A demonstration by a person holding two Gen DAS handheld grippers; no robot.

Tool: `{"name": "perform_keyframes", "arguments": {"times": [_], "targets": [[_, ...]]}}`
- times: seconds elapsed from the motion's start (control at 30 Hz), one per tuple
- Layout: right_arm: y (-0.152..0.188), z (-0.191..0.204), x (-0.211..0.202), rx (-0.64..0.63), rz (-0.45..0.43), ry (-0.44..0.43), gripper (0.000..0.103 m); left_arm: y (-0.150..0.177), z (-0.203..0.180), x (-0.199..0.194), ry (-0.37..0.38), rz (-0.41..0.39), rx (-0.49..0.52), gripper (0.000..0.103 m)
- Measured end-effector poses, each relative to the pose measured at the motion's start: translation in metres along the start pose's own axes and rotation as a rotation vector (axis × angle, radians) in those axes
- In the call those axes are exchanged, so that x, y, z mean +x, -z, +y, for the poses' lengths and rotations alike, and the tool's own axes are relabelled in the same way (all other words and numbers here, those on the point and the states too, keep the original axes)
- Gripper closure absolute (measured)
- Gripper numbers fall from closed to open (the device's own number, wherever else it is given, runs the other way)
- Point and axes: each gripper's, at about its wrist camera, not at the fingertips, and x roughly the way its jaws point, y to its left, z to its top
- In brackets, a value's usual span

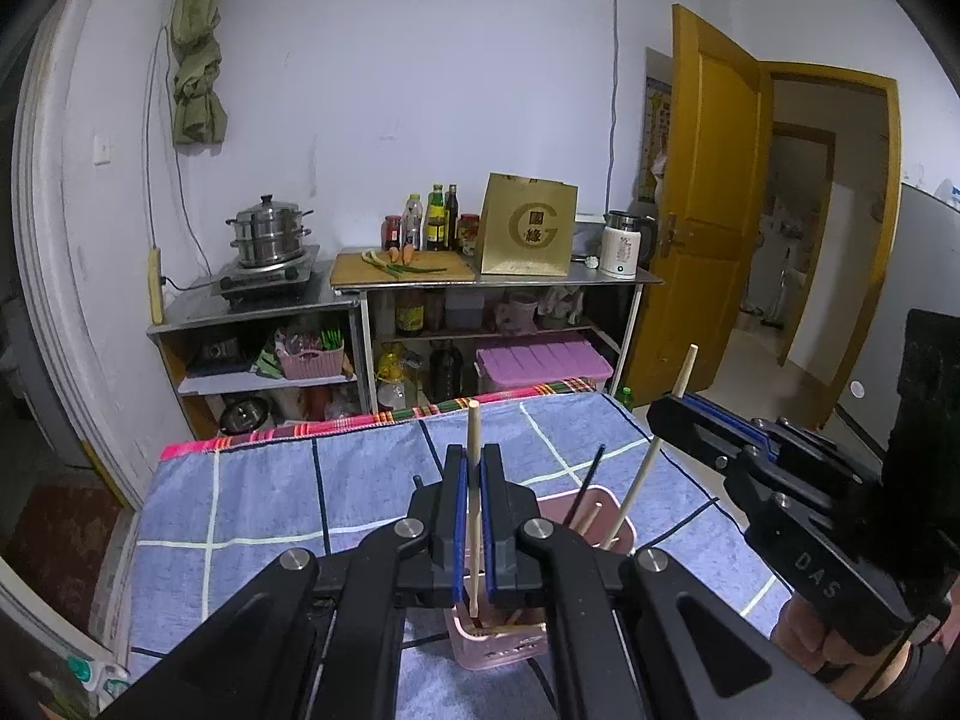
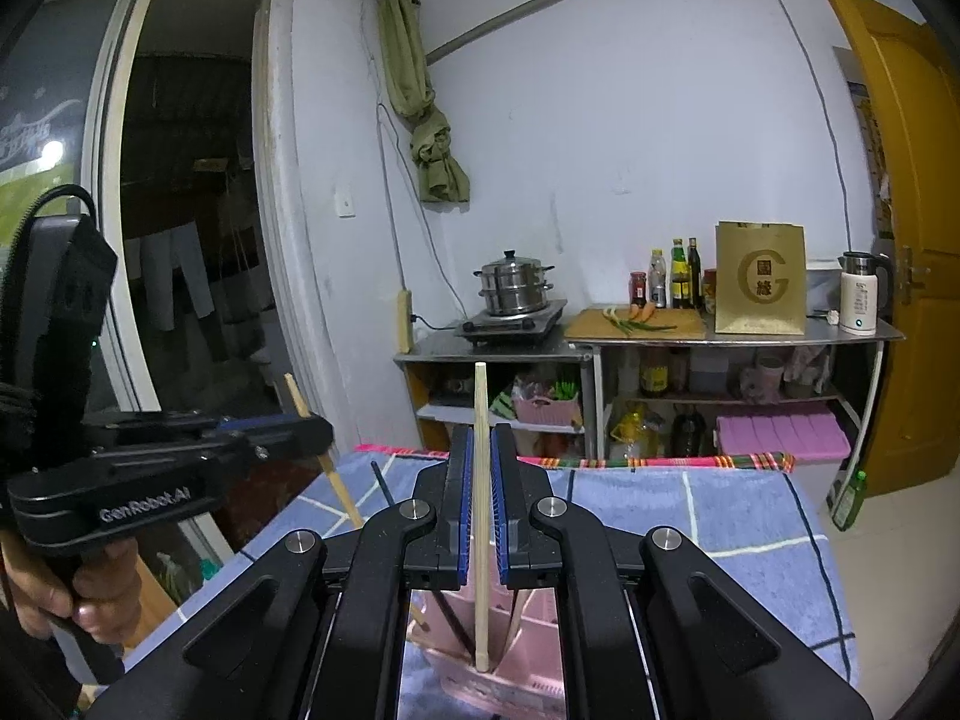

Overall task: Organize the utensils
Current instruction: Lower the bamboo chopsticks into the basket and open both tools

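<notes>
Now your left tool (image 1: 474,516) and right tool (image 2: 480,516) each pinch a light, stiff, slippery wooden chopstick (image 1: 474,438) mid-shaft, pointing toward twelve o'clock.

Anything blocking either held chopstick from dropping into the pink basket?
Nothing visible. The left gripper and right gripper each hold a wooden chopstick upright, tips at the open pink basket, which holds only a few chopsticks.

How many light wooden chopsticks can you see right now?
3: one in the left gripper, one in the right gripper, one loose in the pink basket at. More may be hidden inside.
</notes>
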Motion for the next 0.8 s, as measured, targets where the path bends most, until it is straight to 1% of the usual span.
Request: {"name": "perform_keyframes", "arguments": {"times": [0.17,0.37,0.8], "targets": [[0.006,-0.001,0.014,0.009,0.003,-0.004,0.097,0.007,0.005,0.018,0.003,0.016,-0.009,0.099],[0.021,-0.005,0.032,0.018,0.034,-0.017,0.097,0.019,0.010,0.038,0.012,0.043,-0.018,0.099],[0.051,-0.011,0.043,0.020,0.106,-0.023,0.097,0.045,0.012,0.064,0.022,0.107,-0.023,0.099]]}}
